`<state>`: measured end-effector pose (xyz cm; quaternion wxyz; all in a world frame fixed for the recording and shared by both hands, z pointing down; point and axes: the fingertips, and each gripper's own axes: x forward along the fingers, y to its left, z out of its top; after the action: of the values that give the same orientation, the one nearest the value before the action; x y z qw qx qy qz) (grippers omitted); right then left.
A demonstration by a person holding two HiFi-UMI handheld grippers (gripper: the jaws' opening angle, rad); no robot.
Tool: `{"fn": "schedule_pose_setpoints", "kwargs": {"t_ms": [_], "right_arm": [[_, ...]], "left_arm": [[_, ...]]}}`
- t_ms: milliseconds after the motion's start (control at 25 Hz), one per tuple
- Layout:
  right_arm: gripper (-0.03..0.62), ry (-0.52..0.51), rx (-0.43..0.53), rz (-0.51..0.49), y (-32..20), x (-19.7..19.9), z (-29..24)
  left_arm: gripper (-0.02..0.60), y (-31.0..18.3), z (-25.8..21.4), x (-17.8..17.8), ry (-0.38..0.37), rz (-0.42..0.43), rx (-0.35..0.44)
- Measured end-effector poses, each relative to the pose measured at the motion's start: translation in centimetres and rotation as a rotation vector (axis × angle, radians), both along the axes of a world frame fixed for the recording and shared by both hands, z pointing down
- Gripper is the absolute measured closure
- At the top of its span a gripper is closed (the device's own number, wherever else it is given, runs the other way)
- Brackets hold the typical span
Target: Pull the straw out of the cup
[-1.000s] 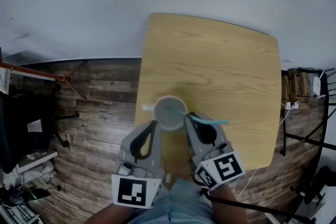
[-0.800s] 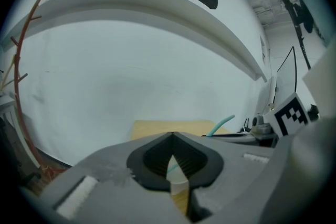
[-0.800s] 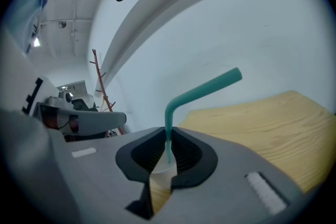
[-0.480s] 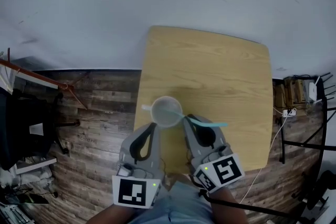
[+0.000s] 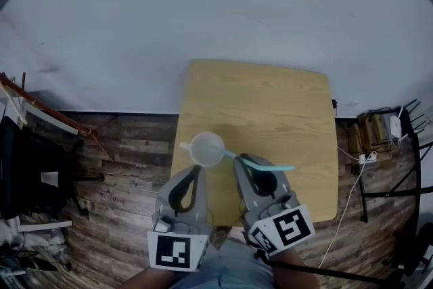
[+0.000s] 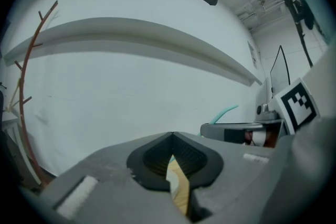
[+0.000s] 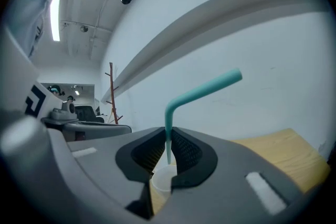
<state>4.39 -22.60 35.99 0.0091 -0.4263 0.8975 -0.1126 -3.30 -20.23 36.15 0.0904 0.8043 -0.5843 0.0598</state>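
Observation:
A white cup (image 5: 206,149) stands near the left edge of the light wooden table (image 5: 270,105). My right gripper (image 5: 238,159) is shut on a teal bent straw (image 5: 267,164). In the right gripper view the straw (image 7: 199,93) runs up from between the pads, and its lower end hangs just above the cup (image 7: 161,182). My left gripper (image 5: 198,168) hovers beside the right one, just short of the cup, shut with nothing in it. Its jaws meet at the tip (image 6: 172,135), and the straw's bent end (image 6: 223,114) shows to its right.
The table stands against a white wall on a dark plank floor. Cables and a power strip (image 5: 375,135) lie to its right. A dark chair (image 5: 34,172) and a thin red rack (image 5: 40,105) stand to the left.
Both grippers have risen from the table. The straw has come up with the right gripper, out of the cup. The cup has stayed on the table.

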Motion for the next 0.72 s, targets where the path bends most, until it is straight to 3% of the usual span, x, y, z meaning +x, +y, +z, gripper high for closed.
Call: {"fn": "schedule_pose_setpoints", "kwargs": {"t_ms": [720], "right_arm": [[0.551, 0.02, 0.239, 0.028, 4.7, 3.0, -9.1]], "left_arm": [[0.563, 4.2, -6.9, 2.5, -0.026, -0.008, 0.209]]}}
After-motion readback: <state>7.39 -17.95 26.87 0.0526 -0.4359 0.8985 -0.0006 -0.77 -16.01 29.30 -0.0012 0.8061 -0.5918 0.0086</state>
